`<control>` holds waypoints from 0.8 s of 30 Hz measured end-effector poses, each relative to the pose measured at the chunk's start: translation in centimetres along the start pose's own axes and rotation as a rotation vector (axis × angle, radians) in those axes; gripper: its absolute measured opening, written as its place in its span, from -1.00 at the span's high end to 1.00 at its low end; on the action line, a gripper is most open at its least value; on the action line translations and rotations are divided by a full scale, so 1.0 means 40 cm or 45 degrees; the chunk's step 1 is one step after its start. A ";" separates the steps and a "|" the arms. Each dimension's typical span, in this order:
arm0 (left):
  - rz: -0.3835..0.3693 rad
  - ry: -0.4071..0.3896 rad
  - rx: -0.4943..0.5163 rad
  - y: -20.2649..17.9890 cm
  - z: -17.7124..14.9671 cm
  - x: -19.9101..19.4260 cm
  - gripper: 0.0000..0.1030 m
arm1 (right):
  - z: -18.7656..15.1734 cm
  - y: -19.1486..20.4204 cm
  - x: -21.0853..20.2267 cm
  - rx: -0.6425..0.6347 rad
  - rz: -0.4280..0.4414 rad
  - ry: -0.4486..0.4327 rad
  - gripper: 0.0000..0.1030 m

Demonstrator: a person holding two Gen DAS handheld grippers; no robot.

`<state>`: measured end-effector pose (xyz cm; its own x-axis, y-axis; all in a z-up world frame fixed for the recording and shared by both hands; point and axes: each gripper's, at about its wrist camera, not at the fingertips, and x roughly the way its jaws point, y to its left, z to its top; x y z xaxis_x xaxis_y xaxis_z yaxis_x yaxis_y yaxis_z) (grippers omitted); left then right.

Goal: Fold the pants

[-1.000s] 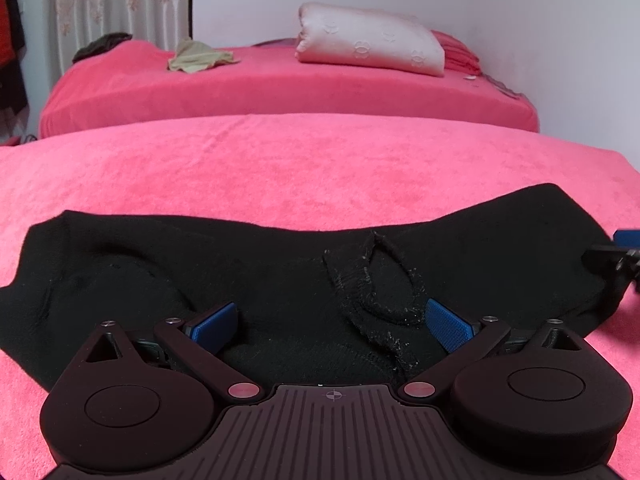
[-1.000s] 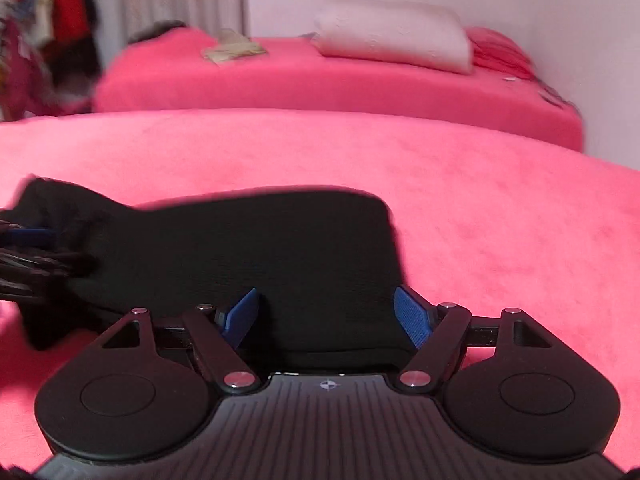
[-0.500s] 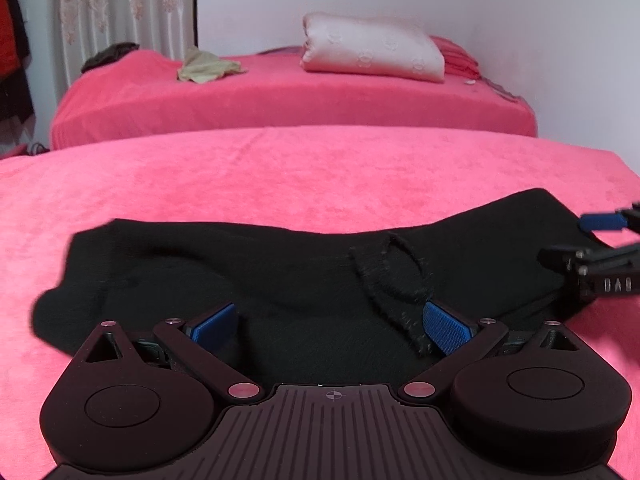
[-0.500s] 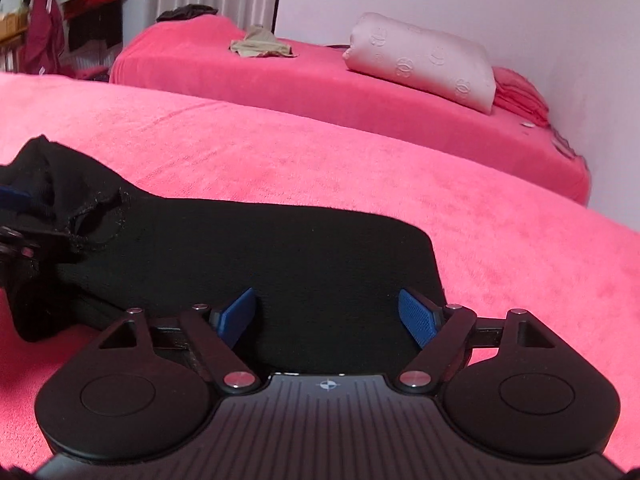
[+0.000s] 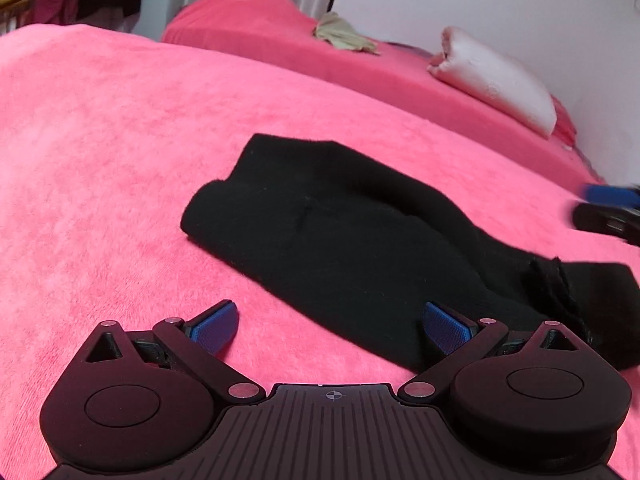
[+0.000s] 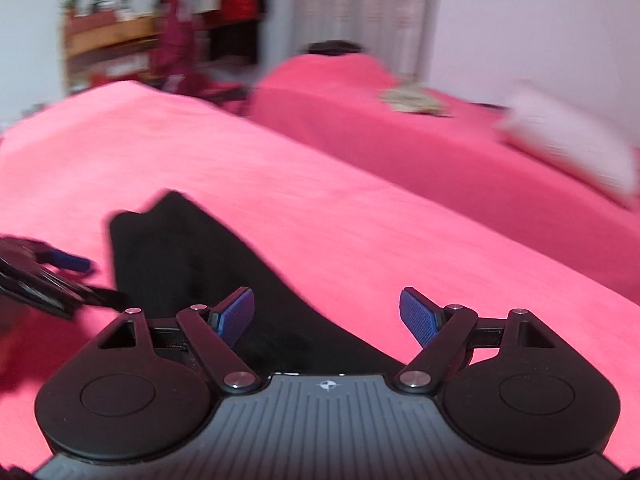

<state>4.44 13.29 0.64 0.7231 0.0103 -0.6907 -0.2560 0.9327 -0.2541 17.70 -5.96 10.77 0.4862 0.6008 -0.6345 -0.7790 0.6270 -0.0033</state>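
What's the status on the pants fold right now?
Left gripper open, empty. Right gripper open, empty. Black pants bunched on pink blanket. Nothing in the way.

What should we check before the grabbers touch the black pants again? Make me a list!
1. Left gripper jaws open and holding nothing: ok.
2. Right gripper jaws open and holding nothing: ok.
3. Black pants lying on the pink blanket, not hanging off: ok.
4. Pants folded into a neat flat shape: not ok; a loose frayed bit sticks up at the near end.
5. Both grippers apart, not bumping each other: ok.
6. Right wrist view sharp enough to aim: not ok, it is blurred.
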 end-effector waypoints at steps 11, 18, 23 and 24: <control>-0.068 -0.047 0.021 0.019 -0.007 0.007 -1.00 | 0.195 0.196 0.421 -0.200 0.211 0.192 -0.59; -0.186 -0.065 -0.101 0.067 0.002 0.005 -1.00 | 0.189 0.191 0.482 -0.012 0.398 0.268 0.42; -0.219 -0.064 -0.125 0.082 0.010 0.011 -1.00 | 0.200 0.173 0.385 0.002 0.436 0.170 0.60; -0.231 -0.069 -0.128 0.085 0.012 0.010 -1.00 | 0.207 0.164 0.356 0.012 0.460 0.144 0.60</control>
<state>4.17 16.63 -0.19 0.7959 -0.1327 -0.5907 -0.1791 0.8805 -0.4390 22.79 10.84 8.11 0.1337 0.7255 -0.6751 -0.8884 0.3896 0.2428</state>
